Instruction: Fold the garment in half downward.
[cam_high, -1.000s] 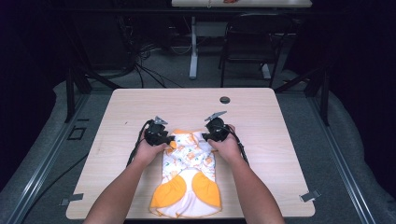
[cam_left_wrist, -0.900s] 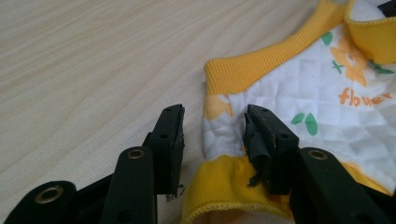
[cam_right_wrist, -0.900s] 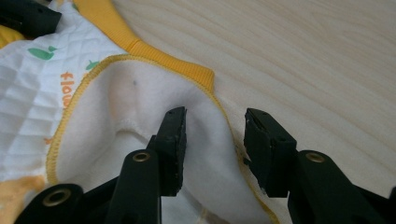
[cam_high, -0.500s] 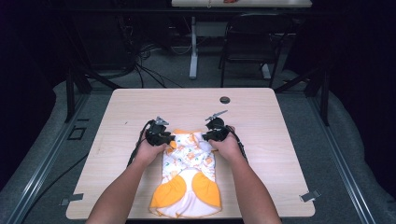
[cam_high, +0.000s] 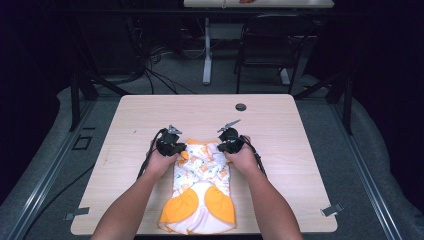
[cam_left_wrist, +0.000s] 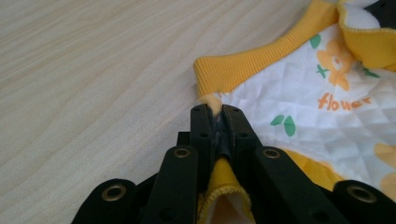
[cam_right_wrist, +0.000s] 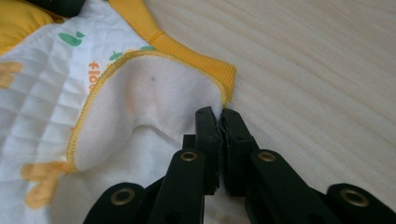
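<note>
Wooden table (cam_high: 280, 125), baby garment (cam_high: 200, 195) near edge, left claw (cam_left_wrist: 215, 112) and right claw (cam_right_wrist: 218, 114) clamping its top corners

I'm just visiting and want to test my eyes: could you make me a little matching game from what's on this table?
Things:
1. left hand-held gripper
2. right hand-held gripper
3. baby garment
4. small dark disc

States or places:
A. lies alone near the table's far edge
B. shut on a yellow ribbed cuff
C. white, quilted, orange flowers
D. shut on a fleecy white, yellow-stitched edge

Pairs: 1-B, 2-D, 3-C, 4-A
</note>
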